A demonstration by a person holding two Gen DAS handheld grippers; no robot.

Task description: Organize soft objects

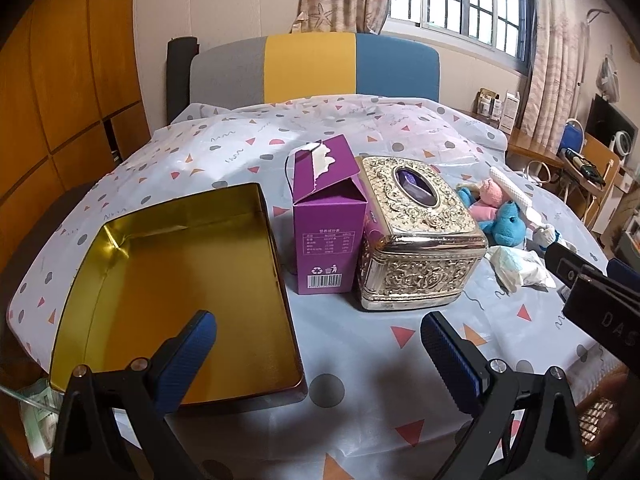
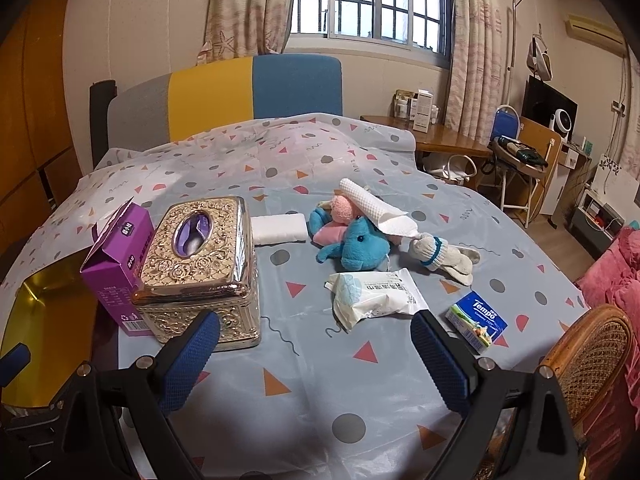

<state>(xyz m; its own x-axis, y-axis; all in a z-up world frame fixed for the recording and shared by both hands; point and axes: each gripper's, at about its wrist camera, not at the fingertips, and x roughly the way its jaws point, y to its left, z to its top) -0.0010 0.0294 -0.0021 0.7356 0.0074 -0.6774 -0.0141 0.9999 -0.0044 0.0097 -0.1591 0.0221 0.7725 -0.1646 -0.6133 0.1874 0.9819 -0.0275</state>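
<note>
Soft toys (image 2: pixel 352 236), 1 blue plush and 1 pink, lie heaped at center frame in the right wrist view, a white waffle cloth (image 2: pixel 376 208) draped over them. Both the left gripper (image 1: pixel 318 354) and right gripper (image 2: pixel 316 354) hover spread wide, empty.

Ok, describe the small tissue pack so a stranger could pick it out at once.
Start at the ornate gold tissue box on the patterned tablecloth and look across to the table's right edge, past the white wipes packet. The tissue pack lies there alone: the only blue, flat, brick-shaped item, printed "Tempo".
</note>
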